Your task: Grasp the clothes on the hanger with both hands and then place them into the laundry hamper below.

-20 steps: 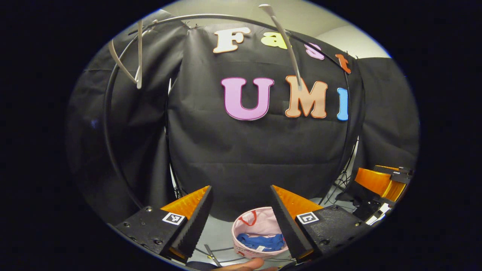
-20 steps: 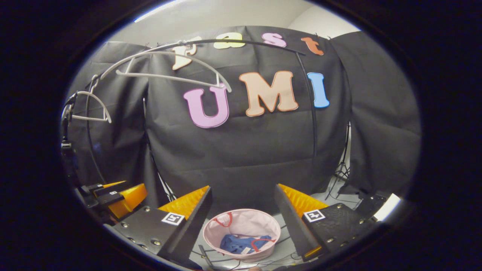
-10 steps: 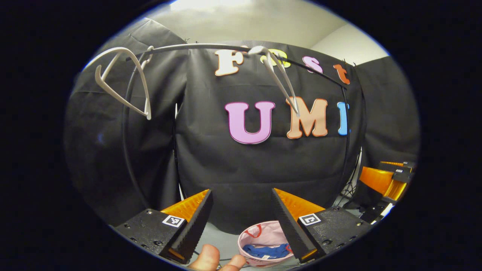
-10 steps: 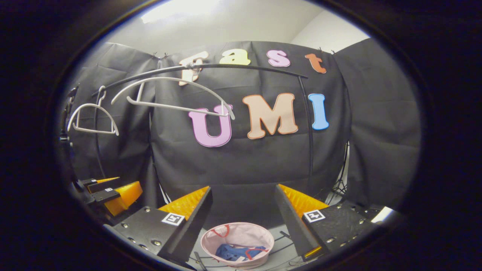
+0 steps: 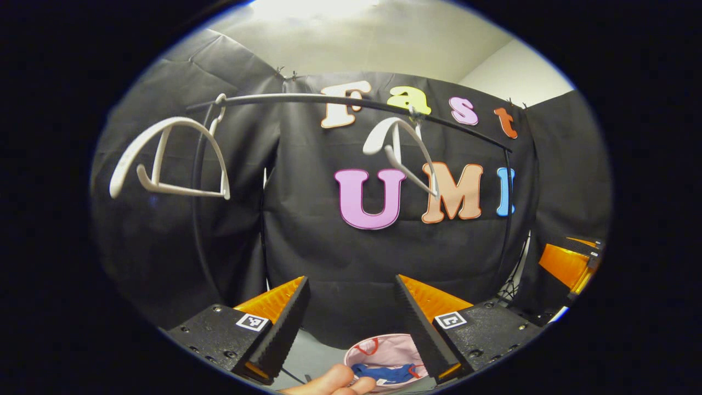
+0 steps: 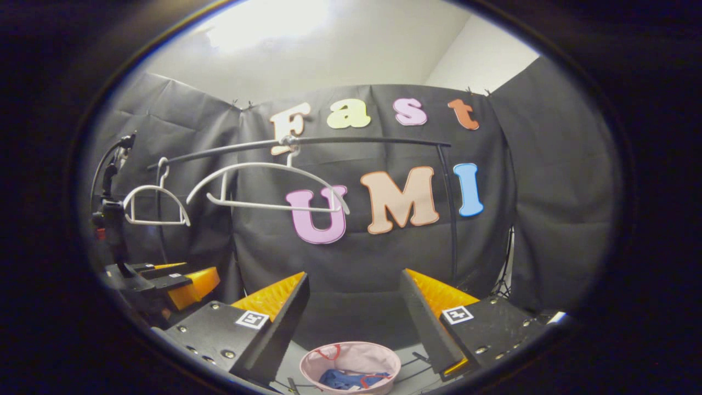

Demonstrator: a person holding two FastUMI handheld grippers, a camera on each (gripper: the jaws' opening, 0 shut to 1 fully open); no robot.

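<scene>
The pink laundry hamper (image 6: 351,359) stands on the floor below, with blue clothes (image 6: 341,378) lying inside it. In the left gripper view the hamper (image 5: 384,351) and the blue clothes (image 5: 386,373) show between my fingers. Two bare white hangers (image 6: 271,184) (image 6: 156,206) hang on the dark rail (image 6: 329,141). The same hangers (image 5: 164,164) (image 5: 403,153) hang from the rail (image 5: 307,100) in the left gripper view. My left gripper (image 5: 351,285) is open and holds nothing. My right gripper (image 6: 354,280) is open too, with nothing between its fingers. The left gripper (image 6: 164,277) also appears at the left of the right gripper view.
A person's fingers (image 5: 334,381) show at the bottom edge of the left gripper view. The right gripper (image 5: 567,263) sits at that view's right edge. A stand with a clamp (image 6: 109,192) rises at the left. Cables and tripod legs (image 6: 502,274) lie by the wall.
Both grippers have risen and tilted upward. The hamper has slid toward the bottom of both views and the hangers and rail have dropped toward the middle. Both stay open.
</scene>
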